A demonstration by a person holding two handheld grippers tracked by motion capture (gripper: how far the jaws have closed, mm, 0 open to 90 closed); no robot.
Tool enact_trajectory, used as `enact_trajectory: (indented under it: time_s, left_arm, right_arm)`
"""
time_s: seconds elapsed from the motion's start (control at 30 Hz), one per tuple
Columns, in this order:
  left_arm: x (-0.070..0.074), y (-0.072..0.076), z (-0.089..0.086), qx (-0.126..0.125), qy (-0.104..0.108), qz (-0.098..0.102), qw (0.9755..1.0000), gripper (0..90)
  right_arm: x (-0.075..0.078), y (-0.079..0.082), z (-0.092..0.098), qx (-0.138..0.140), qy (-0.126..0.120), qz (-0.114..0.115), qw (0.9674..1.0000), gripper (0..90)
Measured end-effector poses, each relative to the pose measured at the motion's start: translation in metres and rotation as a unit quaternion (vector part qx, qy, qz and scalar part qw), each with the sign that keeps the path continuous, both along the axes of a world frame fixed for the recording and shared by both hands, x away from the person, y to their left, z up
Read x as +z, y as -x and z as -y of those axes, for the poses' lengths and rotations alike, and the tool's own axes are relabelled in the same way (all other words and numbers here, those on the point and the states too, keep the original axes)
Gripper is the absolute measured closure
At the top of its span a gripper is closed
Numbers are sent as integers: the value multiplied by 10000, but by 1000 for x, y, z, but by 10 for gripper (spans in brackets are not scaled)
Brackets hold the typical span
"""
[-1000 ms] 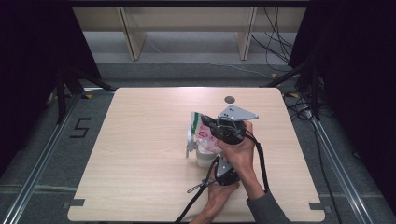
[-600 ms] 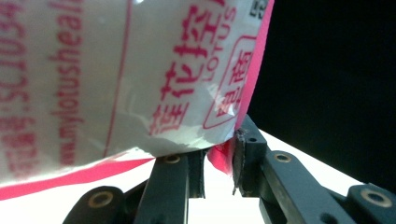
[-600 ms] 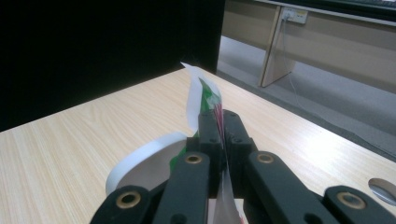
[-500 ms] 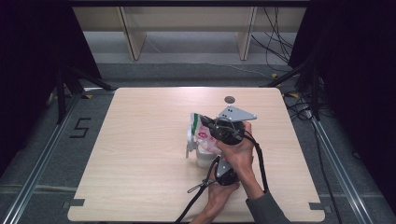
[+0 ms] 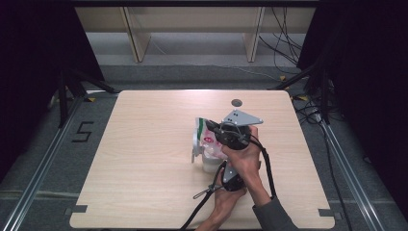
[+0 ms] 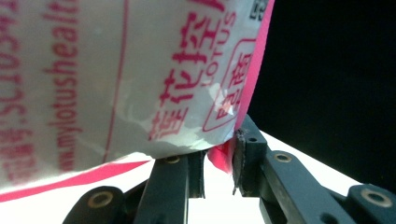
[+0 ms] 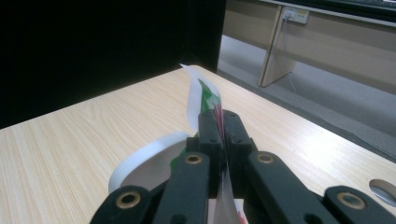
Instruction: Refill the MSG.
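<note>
While the light wooden worktop [image 5: 144, 159] carries it right of centre, a white plastic bag [image 5: 206, 139] printed in pink and green is held up between both claws. Near the bag's top edge, a fold is pinched flat by the right claw [image 7: 220, 122]. At its lower pink-edged corner, the film is gripped by the left claw [image 6: 219, 163], slightly parted.

The bag [image 6: 140, 70] is cut off by the left gripper view's top and left edges.
</note>
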State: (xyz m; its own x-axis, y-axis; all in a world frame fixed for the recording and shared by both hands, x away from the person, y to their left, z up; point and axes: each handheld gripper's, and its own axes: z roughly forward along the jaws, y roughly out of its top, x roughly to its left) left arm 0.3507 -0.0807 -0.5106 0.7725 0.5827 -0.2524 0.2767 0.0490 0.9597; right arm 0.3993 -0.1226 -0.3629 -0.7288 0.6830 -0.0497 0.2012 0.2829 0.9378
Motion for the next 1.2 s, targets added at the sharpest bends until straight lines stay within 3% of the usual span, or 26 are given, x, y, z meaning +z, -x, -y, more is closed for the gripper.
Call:
enact_trajectory:
  time_s: [0.07, 0.3, 0.33, 0.4, 0.43, 0.6, 0.67, 0.8, 0.87, 1.03, 1.1, 1.2]
  left_arm:
    - [0, -1, 0, -9, -5, -2, 10000, 764]
    - [0, 0, 0, -32, -26, -23, 10000, 764]
    - [0, 0, 0, -33, -30, -18, 10000, 764]
    - [0, -1, -1, -45, -73, -35, 10000, 764]
    - [0, -1, -1, -43, -18, -78, 10000, 764]
    - [-1, -1, -1, -67, -27, -84, 9999, 765]
    - [-1, -1, -1, -66, -35, -78, 9999, 765]
    - [-1, -1, -1, -41, -72, -70, 9999, 765]
    - [-1, 0, -2, -57, -124, -45, 9999, 765]
    - [-1, 0, -3, -42, -130, -57, 9999, 764]
    - [-1, 0, -3, -56, -119, -29, 9999, 764]
    - [-1, -1, -3, -41, -144, -37, 9999, 764]
  right_arm:
    - [1, 1, 1, -24, -126, -75, 9999, 893]
    - [1, 1, 3, -65, -129, -128, 9998, 893]
    - [1, 0, 3, -49, -147, -29, 9999, 893]
    - [2, 2, 4, -83, -190, -192, 9996, 893]
    - [1, -1, 6, -21, -210, -80, 9997, 893]
    - [3, -1, 9, -27, -235, -29, 9997, 894]
    - [3, 0, 9, 14, -313, -188, 9993, 894]
    - [4, -2, 12, 100, -342, -120, 9993, 894]
    - [5, 2, 12, -6, -383, -282, 9989, 894]
    - [7, 0, 15, 105, -369, -119, 9992, 895]
    - [7, 2, 14, 69, -443, -283, 9986, 894]
    - [8, 1, 15, 155, -407, -172, 9989, 895]
